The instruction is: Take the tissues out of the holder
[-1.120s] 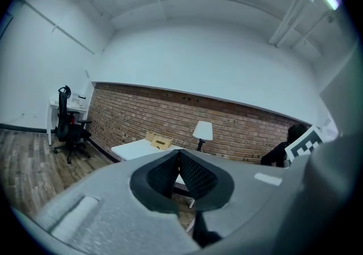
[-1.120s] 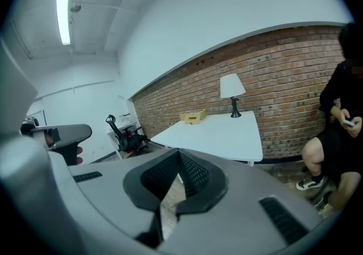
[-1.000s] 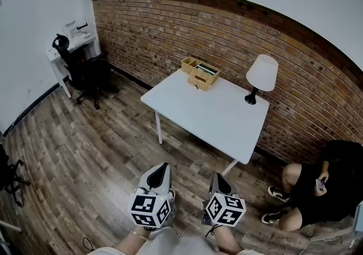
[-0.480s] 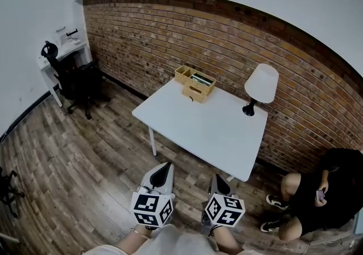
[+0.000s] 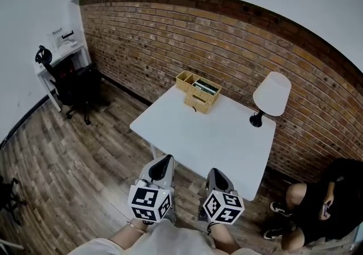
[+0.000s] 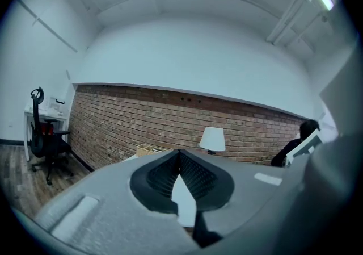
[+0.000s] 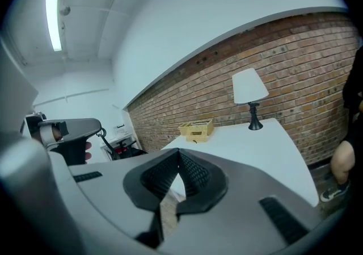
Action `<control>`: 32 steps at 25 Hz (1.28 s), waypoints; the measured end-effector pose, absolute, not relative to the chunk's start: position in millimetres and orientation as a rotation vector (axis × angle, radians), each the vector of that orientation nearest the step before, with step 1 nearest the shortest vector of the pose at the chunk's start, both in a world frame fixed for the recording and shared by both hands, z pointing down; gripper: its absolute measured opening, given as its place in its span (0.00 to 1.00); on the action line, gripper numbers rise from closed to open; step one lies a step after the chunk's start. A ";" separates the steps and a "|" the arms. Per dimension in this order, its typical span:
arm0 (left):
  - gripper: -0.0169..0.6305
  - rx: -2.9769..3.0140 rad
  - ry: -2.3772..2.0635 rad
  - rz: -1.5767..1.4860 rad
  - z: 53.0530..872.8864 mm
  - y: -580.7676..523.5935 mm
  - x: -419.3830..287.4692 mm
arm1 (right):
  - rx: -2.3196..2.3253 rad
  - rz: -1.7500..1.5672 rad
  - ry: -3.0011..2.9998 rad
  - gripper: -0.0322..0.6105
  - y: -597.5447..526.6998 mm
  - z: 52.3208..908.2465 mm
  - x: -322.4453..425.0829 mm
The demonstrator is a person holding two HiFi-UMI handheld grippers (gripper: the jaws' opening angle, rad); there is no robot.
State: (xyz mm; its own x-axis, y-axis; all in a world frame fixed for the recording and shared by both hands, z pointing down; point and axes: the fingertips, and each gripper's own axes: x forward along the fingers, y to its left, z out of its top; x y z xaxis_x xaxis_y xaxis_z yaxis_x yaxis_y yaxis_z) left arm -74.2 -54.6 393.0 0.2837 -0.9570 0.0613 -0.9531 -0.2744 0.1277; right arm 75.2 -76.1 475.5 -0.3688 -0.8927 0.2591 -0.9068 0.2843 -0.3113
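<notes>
A wooden tissue holder [image 5: 203,93] stands at the far edge of the white table [image 5: 215,140], near the brick wall; a dark-and-white pack shows in its open top. It also appears in the right gripper view as a small tan holder [image 7: 196,129] and faintly in the left gripper view as a tan holder [image 6: 148,150]. My left gripper [image 5: 163,164] and right gripper [image 5: 214,175] hover side by side at the table's near edge, well short of the holder. Both have their jaws shut with nothing between them.
A white-shaded lamp [image 5: 271,95] stands at the table's far right corner. A black office chair [image 5: 71,80] and a white desk [image 5: 57,58] are at the left wall. A person in black [image 5: 329,205] crouches at the lower right beside the table.
The view has moved forward and slightly right: the table is closer and its near edge now lies right under both grippers. The grippers keep their pose and stay shut.
</notes>
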 end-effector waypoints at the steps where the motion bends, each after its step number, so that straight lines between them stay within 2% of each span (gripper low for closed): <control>1: 0.04 2.409 -1.793 -0.034 392.7 -65.6 -75.8 | 1.750 0.635 -2.497 0.06 -86.8 473.4 71.5; 16: 0.04 2.449 -1.676 0.046 407.4 -214.3 -106.3 | 1.765 0.701 -2.507 0.06 -219.5 473.2 21.6; 32: 0.04 2.457 -1.563 0.040 419.1 -314.0 -78.6 | 1.649 0.683 -2.510 0.06 -297.0 463.8 9.6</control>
State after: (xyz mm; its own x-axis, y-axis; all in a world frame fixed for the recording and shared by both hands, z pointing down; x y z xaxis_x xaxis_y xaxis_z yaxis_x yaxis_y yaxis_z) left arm -78.6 -314.0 419.1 0.4314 -0.8905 0.1448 -0.8967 -0.4056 0.1770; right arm 9.6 -297.0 463.8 -0.4253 -0.8581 0.2878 -0.8855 0.3289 -0.3281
